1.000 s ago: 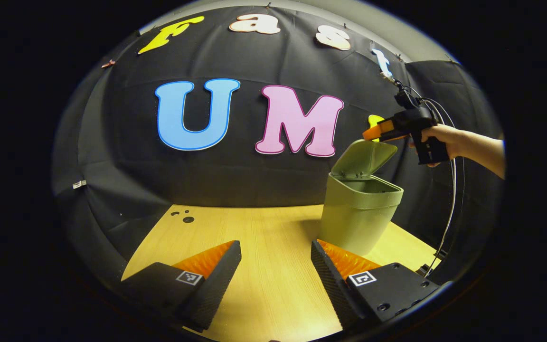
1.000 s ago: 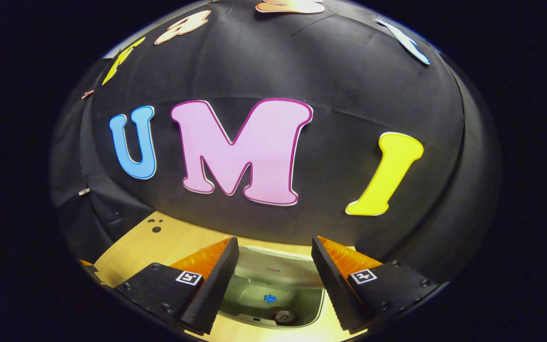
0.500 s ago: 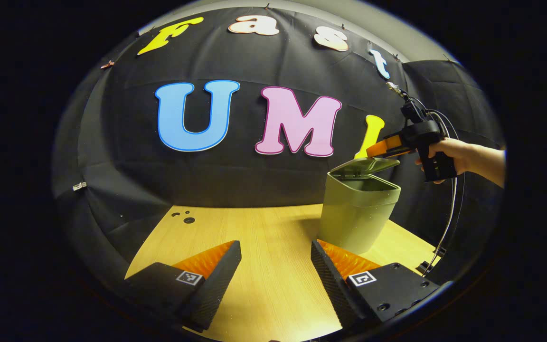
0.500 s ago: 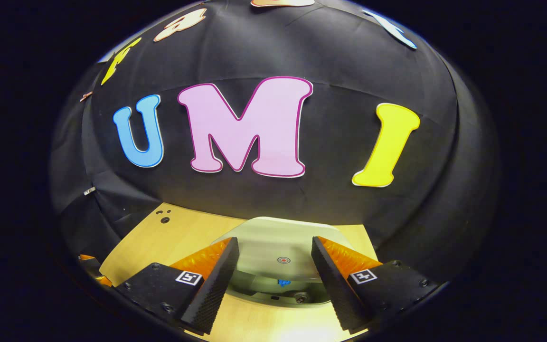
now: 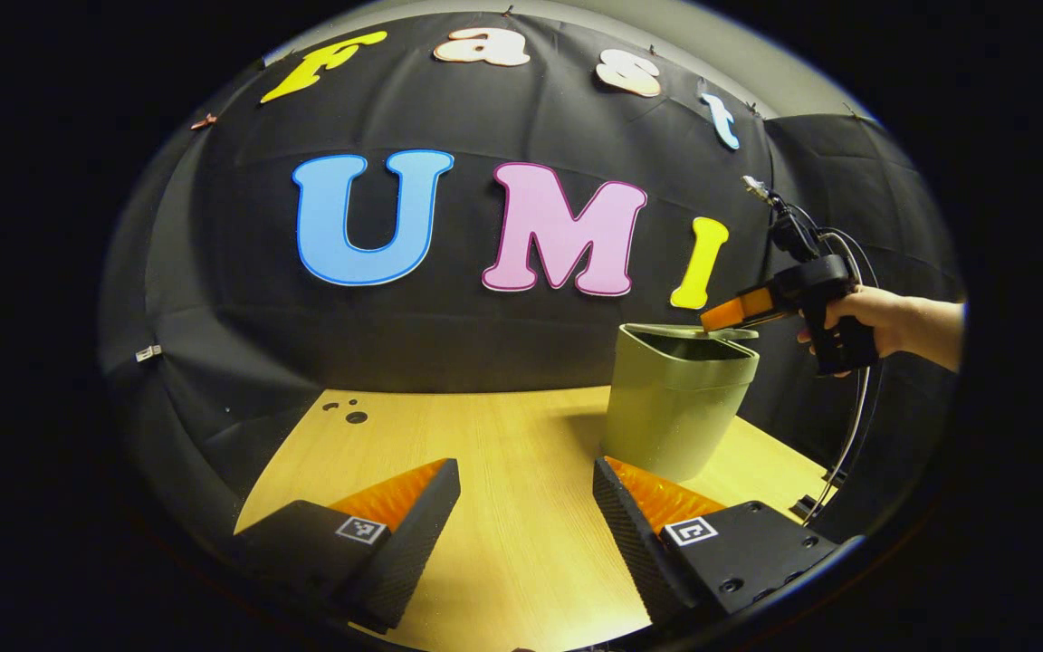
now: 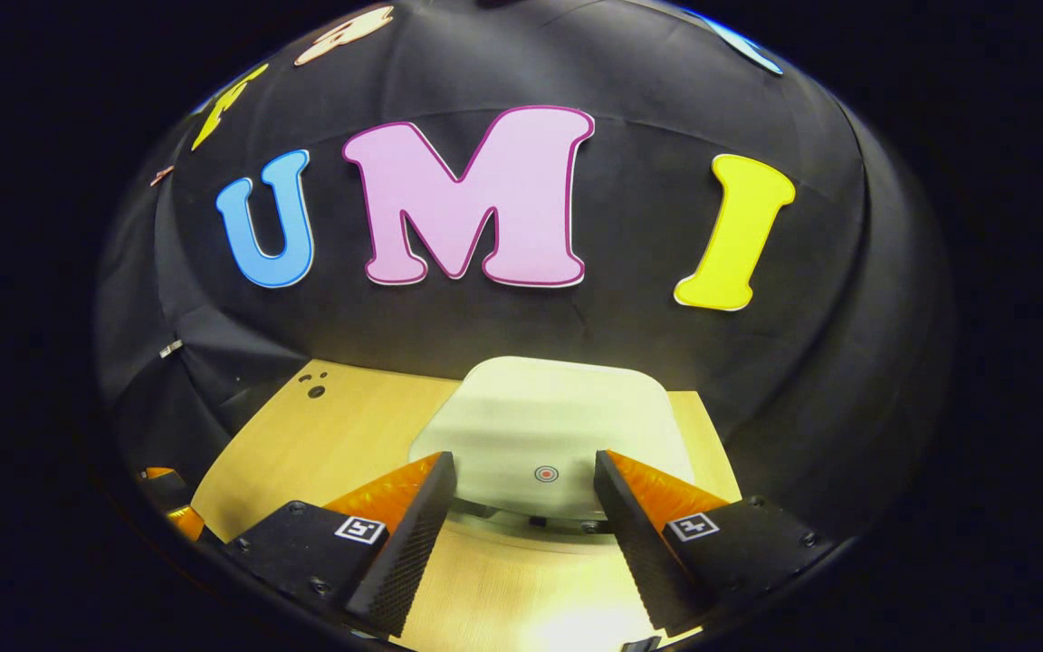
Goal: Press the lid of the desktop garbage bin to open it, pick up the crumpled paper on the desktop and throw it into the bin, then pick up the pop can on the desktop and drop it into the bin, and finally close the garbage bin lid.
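The desk carries no paper or can ahead of either set of jaws, so both are judged already binned. The garbage bin stands just beyond the left gripper, whose jaws are spread and empty. The lid lies nearly flat, just ahead of the right gripper, jaws released; contact appears likely but is unclear. Remaining: latch the lid fully.

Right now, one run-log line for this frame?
step: closing lid | bin: on desk, lid nearly down | right gripper: open, over lid | left gripper: open, idle over desk
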`<state>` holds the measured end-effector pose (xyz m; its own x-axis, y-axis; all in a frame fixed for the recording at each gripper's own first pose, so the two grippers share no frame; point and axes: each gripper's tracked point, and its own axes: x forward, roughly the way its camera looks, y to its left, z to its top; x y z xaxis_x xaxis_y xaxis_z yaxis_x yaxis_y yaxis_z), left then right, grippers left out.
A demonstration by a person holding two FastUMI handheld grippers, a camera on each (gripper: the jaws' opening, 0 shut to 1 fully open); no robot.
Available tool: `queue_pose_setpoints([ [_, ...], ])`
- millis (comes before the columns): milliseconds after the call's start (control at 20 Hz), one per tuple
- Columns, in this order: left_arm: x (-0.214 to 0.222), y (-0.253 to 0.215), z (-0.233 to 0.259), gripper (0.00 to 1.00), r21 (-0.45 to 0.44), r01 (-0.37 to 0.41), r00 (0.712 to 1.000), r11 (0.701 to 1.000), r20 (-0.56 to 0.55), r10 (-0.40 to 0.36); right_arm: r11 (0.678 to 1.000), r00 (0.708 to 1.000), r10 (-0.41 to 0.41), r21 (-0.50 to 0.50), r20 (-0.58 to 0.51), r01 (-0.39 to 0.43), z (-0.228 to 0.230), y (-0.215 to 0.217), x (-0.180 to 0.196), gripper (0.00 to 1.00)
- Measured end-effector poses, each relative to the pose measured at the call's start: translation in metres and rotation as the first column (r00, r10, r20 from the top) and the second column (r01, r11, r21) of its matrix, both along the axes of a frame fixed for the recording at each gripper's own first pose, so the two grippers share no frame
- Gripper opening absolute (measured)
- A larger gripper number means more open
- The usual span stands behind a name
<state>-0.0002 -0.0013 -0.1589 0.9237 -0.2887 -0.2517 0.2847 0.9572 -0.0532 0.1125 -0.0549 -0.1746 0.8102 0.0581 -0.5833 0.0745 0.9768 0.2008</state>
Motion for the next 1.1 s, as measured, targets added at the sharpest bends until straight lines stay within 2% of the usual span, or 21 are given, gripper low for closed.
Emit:
queue_pose_setpoints([
  [550, -0.001, 0.006, -0.007, 0.96, 0.005, -0.014, 1.0, 1.0, -0.016, 0.014, 1.0, 0.999, -0.007, 0.009, -0.042, 0.007, -0.027, 0.005, -0.007, 0.98],
  [850, 0.004, 0.006, -0.012, 0.96, 0.0, -0.016, 0.999, 1.0, -0.029, 0.016, 0.997, 0.995, -0.068, 0.029, -0.073, 0.07, -0.031, -0.002, -0.016, 0.98],
  [900, 0.005, 0.005, -0.012, 0.96, 0.001, -0.015, 0.999, 1.0, -0.03, 0.015, 0.998, 0.995, -0.068, 0.011, -0.068, 0.069, -0.031, 0.0, -0.016, 0.98],
  [1000, 0.006, 0.005, -0.012, 0.96, 0.003, -0.012, 1.0, 1.0, -0.028, 0.012, 0.998, 0.998, -0.018, -0.056, -0.059, 0.015, -0.034, 0.007, -0.017, 0.98],
  [1100, 0.007, 0.004, -0.013, 0.95, 0.001, -0.01, 1.0, 1.0, -0.03, 0.01, 0.999, 0.998, -0.026, -0.036, -0.056, 0.024, -0.034, 0.01, -0.016, 0.98],
])
